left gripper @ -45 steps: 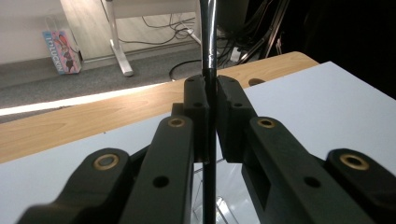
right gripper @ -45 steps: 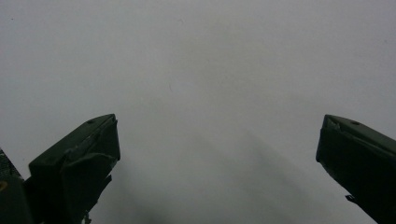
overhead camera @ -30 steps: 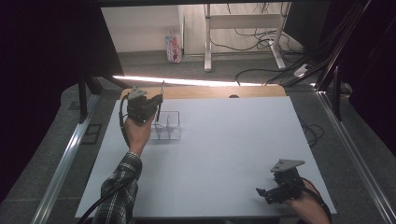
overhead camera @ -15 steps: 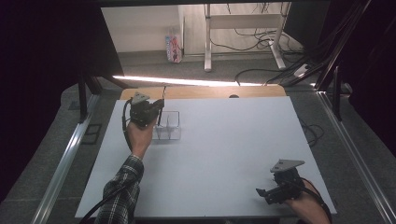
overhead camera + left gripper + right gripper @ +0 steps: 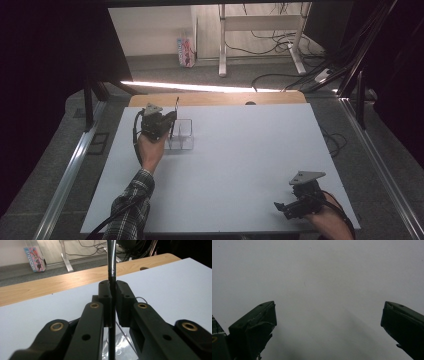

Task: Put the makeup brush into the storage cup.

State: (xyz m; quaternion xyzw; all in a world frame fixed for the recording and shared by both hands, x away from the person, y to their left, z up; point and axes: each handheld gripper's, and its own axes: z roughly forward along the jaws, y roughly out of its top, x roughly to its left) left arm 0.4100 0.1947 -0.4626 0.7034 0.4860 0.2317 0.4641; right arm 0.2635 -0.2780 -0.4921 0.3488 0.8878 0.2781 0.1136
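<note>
My left gripper (image 5: 170, 121) is shut on a thin black rod (image 5: 175, 112) that stands nearly upright. In the left gripper view the rod (image 5: 111, 267) runs up between the closed jaws of the gripper (image 5: 113, 290). Its lower end hangs at the left side of a clear plastic box (image 5: 182, 135) with two compartments, part of which shows below the jaws (image 5: 121, 347). My right gripper (image 5: 281, 207) rests low at the table's near right corner, open. Its jaws (image 5: 328, 315) stand wide apart over bare white surface.
A white tabletop (image 5: 240, 150) covers most of a wooden table (image 5: 215, 98). A metal rail (image 5: 75, 160) runs along the left side. Beyond the table lie floor cables (image 5: 280, 40) and a small patterned carton (image 5: 186, 50).
The left gripper with the rod has shifted slightly towards the person and down, closer to the clear box. The right gripper has stayed put.
</note>
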